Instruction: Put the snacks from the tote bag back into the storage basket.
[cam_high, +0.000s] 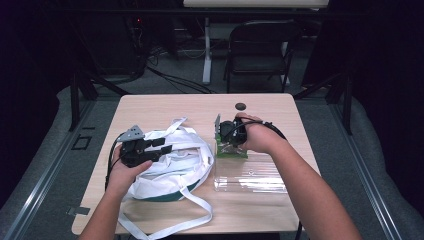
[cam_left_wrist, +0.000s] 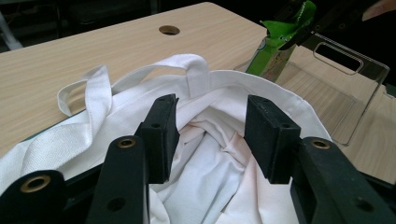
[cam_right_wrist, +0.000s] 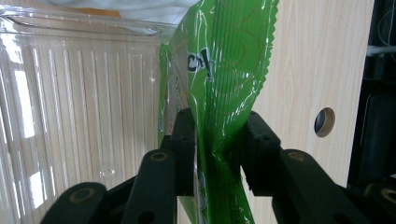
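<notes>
Green snack packet (cam_right_wrist: 219, 93) pinched between the right gripper's (cam_high: 231, 134) closed jaws, held upright at the clear tray's (cam_high: 250, 177) far end; beside the tray, the left gripper (cam_left_wrist: 211, 135) hovers open-jawed over the white tote bag's (cam_high: 170, 165) mouth, seemingly to receive it.

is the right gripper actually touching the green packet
Touching. In the right gripper view both black jaws of the right gripper press against the green packet, which creases where they pinch it.
</notes>
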